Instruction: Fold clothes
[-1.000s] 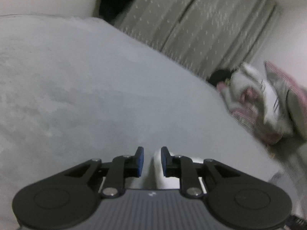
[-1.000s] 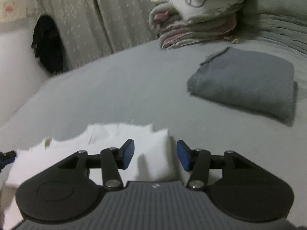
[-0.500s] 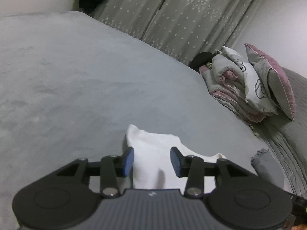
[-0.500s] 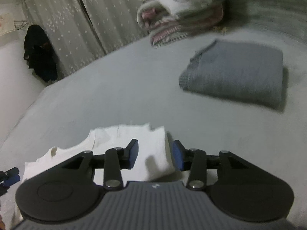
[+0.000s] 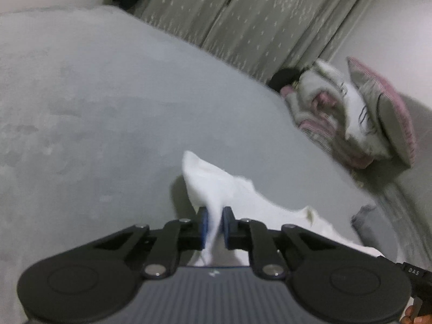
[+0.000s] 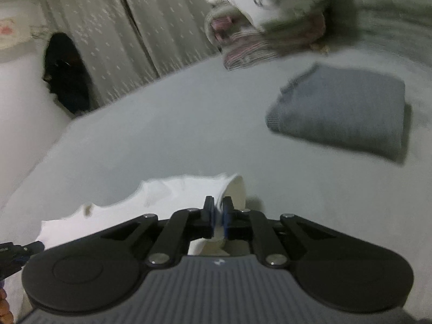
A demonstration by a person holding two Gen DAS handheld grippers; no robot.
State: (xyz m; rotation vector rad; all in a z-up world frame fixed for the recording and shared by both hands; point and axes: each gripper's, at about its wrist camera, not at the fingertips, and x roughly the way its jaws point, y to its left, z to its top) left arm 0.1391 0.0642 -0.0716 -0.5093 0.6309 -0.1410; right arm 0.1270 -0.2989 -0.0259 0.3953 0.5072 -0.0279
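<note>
A white garment (image 5: 232, 189) lies on the grey bed (image 5: 108, 108). My left gripper (image 5: 215, 217) is shut on one edge of it, and the cloth rises in a peak ahead of the fingers. In the right wrist view the same white garment (image 6: 172, 197) spreads to the left, and my right gripper (image 6: 218, 210) is shut on its right edge, which curls up. The left gripper's tip (image 6: 16, 251) shows at the far left of the right wrist view.
A folded grey garment (image 6: 345, 110) lies on the bed (image 6: 189, 124) to the right. A stack of bedding and pillows (image 5: 351, 118) sits at the head of the bed, also in the right wrist view (image 6: 264, 24). Dotted curtains (image 5: 256, 21) hang behind.
Both grippers were open over the white garment half a second ago and have now closed on its edges. The cloth lifts slightly at each grip.
</note>
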